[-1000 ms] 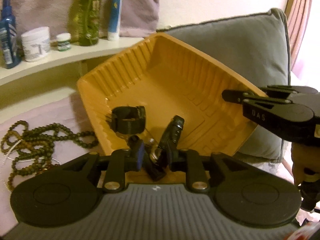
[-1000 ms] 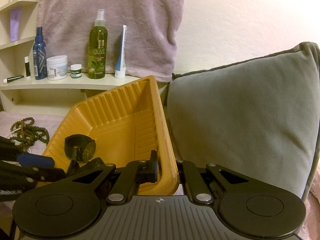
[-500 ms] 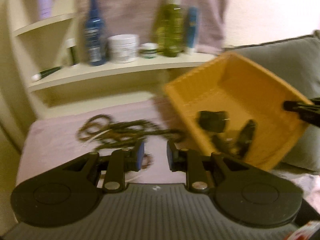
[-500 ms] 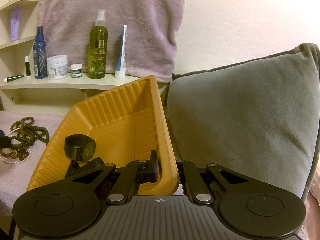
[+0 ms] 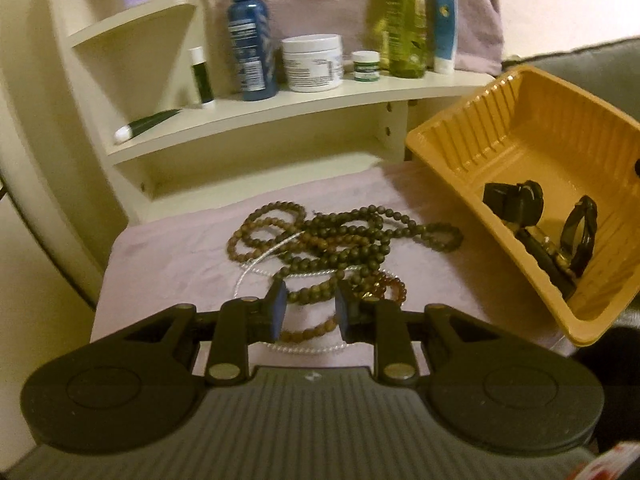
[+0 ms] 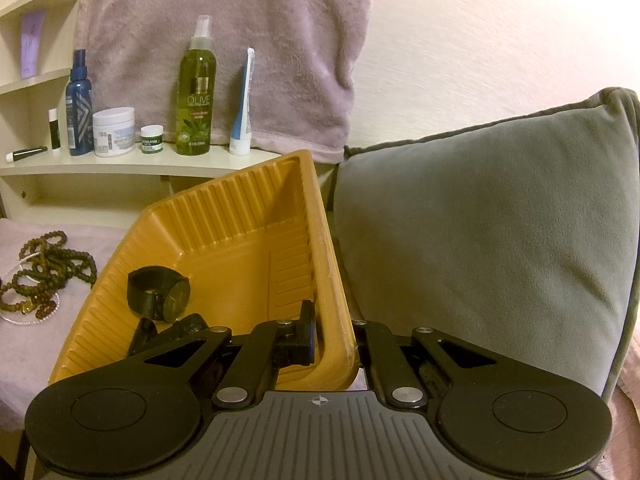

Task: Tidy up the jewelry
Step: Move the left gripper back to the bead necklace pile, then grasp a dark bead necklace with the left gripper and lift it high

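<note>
My right gripper is shut on the right wall of an orange plastic tray, holding it tilted against the pillow. Black wristwatches lie in the tray's low corner, one with a mesh strap; in the left wrist view the tray and watches are at the right. A tangle of brown and dark bead strands with a thin pearl string lies on the pink cloth, also at the left in the right wrist view as a bead pile. My left gripper hovers over the pile's near edge, open, its pads touching nothing.
A cream shelf unit behind the cloth carries bottles, jars and tubes. A grey pillow stands right of the tray. A pink towel hangs on the wall above the shelf.
My left gripper has swung left, away from the tray, and now points down at the bead pile. The watch seen at its fingers stays in the tray. Right gripper and tray have not moved.
</note>
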Demonstrator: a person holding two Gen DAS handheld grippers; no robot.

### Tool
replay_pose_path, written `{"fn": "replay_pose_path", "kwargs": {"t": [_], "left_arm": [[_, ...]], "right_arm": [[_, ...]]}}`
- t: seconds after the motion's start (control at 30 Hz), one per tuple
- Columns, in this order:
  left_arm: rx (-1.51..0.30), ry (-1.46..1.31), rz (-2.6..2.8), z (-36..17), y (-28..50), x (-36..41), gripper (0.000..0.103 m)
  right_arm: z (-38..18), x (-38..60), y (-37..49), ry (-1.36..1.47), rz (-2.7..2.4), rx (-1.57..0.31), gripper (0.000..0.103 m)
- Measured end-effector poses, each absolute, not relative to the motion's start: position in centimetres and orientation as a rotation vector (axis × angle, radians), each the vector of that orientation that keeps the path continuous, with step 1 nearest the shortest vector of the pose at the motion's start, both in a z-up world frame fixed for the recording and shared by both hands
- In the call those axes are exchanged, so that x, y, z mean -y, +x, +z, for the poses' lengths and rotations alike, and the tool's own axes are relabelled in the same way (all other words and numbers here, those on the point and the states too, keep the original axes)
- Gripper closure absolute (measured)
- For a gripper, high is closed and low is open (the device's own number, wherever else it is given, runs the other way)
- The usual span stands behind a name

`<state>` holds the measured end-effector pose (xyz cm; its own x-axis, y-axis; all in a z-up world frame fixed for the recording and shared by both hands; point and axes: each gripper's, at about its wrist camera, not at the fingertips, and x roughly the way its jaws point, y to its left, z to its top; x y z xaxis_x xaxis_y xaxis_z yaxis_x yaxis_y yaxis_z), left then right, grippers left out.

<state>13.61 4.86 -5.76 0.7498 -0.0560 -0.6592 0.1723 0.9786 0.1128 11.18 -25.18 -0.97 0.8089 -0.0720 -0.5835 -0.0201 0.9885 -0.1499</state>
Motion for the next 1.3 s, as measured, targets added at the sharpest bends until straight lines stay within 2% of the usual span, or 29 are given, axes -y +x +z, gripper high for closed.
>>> {"fn": "replay_pose_path", "kwargs": {"t": [0.17, 0.67, 0.73, 0.8, 0.87, 1.3], "left_arm": [[-0.710, 0.231, -0.203, -6.5, 15.0, -3.5, 0.074], [-0.743, 0.362, -0.310, -8.6, 19.4, 0.3, 0.073], [-0.760, 0.388, -0.297, -8.9, 19.8, 0.4, 0.078], [-0.765, 0.405, -0.301, -8.8, 19.8, 0.3, 0.090], [-0.764, 0.413, -0.300, -8.6, 19.7, 0.2, 0.096], [-0.686, 0.217, -0.304, -2.0, 19.5, -4.2, 0.097]], "right_arm": [[-1.0, 25.1, 11.2, -0.154, -0.029, -0.630, 0.097], [-1.1, 25.4, 11.4, -0.154, -0.032, -0.637, 0.097], [-1.1, 25.4, 11.4, -0.154, -0.033, -0.637, 0.097], [-1.1, 25.4, 11.4, -0.154, -0.032, -0.637, 0.097], [-1.1, 25.4, 11.4, -0.154, -0.032, -0.637, 0.097], [-0.8, 25.0, 11.3, -0.158, -0.027, -0.626, 0.097]]}}
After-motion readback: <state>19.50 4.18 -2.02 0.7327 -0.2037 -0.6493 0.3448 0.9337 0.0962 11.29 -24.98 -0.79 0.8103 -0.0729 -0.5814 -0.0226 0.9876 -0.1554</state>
